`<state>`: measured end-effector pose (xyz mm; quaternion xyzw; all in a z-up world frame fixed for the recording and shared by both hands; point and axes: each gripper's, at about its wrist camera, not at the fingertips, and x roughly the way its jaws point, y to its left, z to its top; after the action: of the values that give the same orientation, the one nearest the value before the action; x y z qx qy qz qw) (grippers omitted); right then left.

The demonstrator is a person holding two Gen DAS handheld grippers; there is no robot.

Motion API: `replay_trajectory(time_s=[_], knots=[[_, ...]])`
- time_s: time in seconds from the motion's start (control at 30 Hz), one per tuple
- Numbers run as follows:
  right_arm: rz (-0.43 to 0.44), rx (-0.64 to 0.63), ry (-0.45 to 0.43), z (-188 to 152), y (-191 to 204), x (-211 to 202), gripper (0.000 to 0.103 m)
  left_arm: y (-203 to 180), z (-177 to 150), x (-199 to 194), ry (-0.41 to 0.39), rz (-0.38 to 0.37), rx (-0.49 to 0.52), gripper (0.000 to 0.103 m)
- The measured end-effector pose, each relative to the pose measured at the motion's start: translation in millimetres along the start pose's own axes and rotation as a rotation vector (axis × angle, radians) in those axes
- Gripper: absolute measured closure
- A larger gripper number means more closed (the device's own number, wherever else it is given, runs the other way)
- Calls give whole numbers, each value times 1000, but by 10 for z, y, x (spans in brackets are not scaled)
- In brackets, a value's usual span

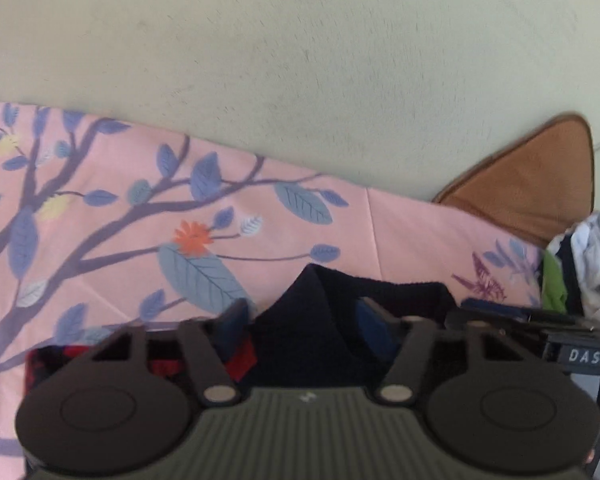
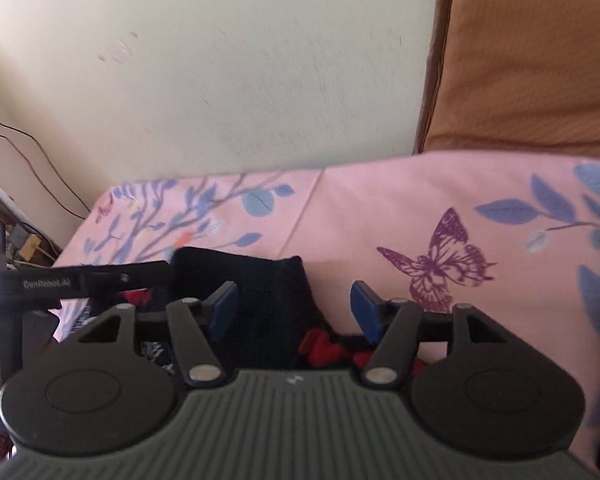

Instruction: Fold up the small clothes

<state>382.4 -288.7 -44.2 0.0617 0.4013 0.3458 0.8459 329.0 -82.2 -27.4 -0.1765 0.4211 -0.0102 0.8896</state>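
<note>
Where gripper bodies block, the dark garment (image 1: 300, 320) seems folded

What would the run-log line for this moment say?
surface: pink floral sheet | item: dark knit garment | left gripper: open around garment | right gripper: open, garment's edge between pads

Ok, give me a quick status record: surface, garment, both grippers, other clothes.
surface: pink floral bedsheet
garment: navy knit piece, lying over red patterned cloth
left gripper: navy piece between its fingers; grip unclear
right gripper: open, navy piece against one finger only
other clothes: white and green pile near the brown cushion
</note>
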Motion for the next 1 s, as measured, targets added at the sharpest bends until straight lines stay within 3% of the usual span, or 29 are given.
replay_trajectory(time_s=[0.07,0.1,0.23,0.33,0.47,0.6,0.77,0.87,0.93,0.97,1.0], knots=[[10,-38,4,-14,54,-8,77,-43,-33,-17,-5,36,57,90],[8,-32,-1,-21,84,-60,92,-29,-33,-86,-9,17,62,90],[29,-90,-101,-86,344,-570,93,-60,-146,-693,-89,-77,84,91],[64,-144,-173,-287,599,-1130,93,-145,-415,-1332,-173,-150,141,91],[83,-247,-247,-885,1019,-1866,93,-130,-1109,-2090,-241,-220,202,91],[65,-290,-277,-1721,1350,-2335,93,-51,-1890,-2557,-242,-258,219,91],[-78,-314,-274,-2757,1512,-2379,93,-13,-2720,-2589,-164,-248,204,90],[-148,-277,-286,-3100,1483,-2168,93,6,-2946,-2438,-138,-225,195,87],[-145,-259,-318,-3206,1434,-2146,88,26,-2975,-2499,-140,-229,199,85],[-137,-261,-316,-3193,1442,-2181,86,31,-2995,-2584,-138,-238,210,77],[-118,-260,-309,-3159,1446,-2240,76,35,-3006,-2693,-145,-247,218,64]])
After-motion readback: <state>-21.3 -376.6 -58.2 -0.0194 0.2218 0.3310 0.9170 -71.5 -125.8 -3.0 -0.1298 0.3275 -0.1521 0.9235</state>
